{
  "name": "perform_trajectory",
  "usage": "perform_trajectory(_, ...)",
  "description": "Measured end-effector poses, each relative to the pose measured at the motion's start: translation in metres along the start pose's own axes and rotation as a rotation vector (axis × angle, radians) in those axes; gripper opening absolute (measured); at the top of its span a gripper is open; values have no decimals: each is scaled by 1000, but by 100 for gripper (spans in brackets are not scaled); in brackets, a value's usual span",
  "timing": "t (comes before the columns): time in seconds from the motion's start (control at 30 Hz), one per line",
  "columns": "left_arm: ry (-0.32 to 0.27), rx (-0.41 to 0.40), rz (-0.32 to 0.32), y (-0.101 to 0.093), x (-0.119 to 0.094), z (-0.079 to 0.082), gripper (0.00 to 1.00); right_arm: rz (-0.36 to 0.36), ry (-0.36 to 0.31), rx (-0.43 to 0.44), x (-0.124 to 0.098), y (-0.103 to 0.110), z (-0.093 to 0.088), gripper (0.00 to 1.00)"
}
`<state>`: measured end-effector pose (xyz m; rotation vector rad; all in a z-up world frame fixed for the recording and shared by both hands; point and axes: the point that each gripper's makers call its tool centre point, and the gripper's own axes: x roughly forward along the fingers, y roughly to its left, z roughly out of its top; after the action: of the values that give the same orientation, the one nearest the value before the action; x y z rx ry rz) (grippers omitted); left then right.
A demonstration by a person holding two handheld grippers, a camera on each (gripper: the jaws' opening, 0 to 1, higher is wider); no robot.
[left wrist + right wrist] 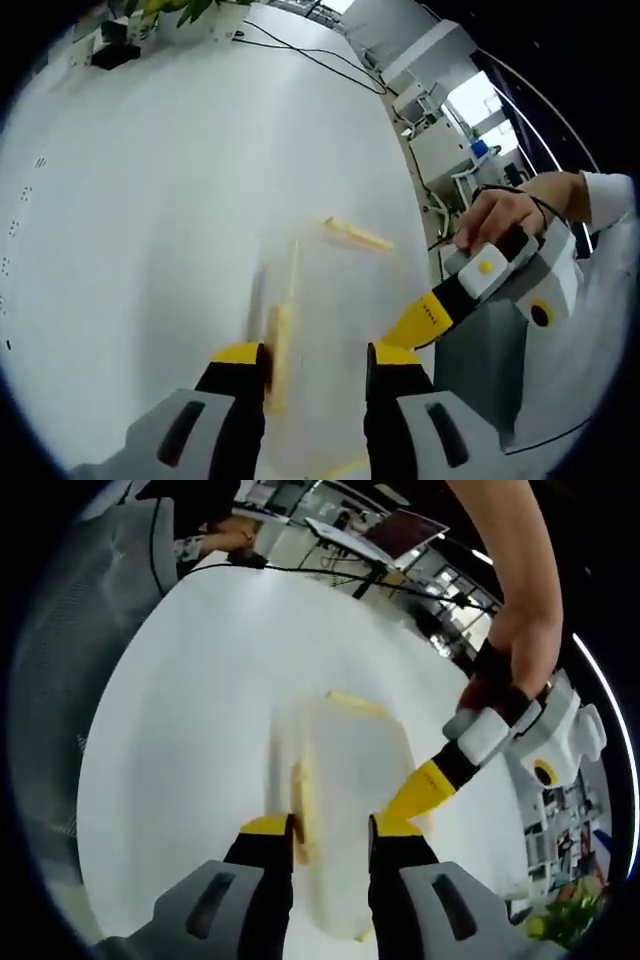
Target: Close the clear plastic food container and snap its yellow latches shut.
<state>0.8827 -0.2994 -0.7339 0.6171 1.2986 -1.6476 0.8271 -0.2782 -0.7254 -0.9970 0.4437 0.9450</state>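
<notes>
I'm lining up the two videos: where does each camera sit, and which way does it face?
Left gripper view: rides the left gripper, looking over the clear container on the white table; the person's hand shows.
Right gripper view: rides the right gripper, facing the container from the opposite side; a forearm shows.
Shared: container, table, each other's gripper.

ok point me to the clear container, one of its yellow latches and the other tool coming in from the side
clear container (pixel 355 810): right gripper view, on its flat lid.
yellow latch (pixel 357 235): left gripper view, middle of the strip at the container's far edge.
right tool (pixel 428 318): left gripper view, on its yellow tip, entering from the right.
</notes>
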Motion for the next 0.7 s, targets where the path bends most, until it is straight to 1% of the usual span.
perform_trajectory(0.13,-16,2,14,1,-2,2,34,2,2,-15,0,0,1,26)
perform_trajectory(0.2,-33,-4,30,1,-4,2,35,0,-3,-34,0,1,1,27)
perform_trajectory(0.3,-90,21,66,-3,-8,5,35,3,-11,-33,0,0,2,28)
perform_trajectory(0.33,-99,12,73,-3,-8,4,35,4,-14,-24,1,0,3,29)
perform_trajectory(0.37,-121,-4,89,1,-10,6,35,6,-16,-16,1,-1,3,29)
perform_trajectory(0.43,-172,-21,119,3,-13,8,34,14,-22,31,2,-2,5,30)
perform_trajectory(0.57,-246,-22,162,3,-20,9,33,24,-21,58,2,-3,5,33)
perform_trajectory(0.6,-288,-28,183,3,-23,11,33,24,-23,76,1,-2,4,34)
perform_trajectory(0.67,-339,-40,200,4,-28,10,34,21,-29,114,-1,-4,3,35)
perform_trajectory(0.7,-355,-44,211,10,-30,10,34,19,-31,126,-2,-5,3,35)
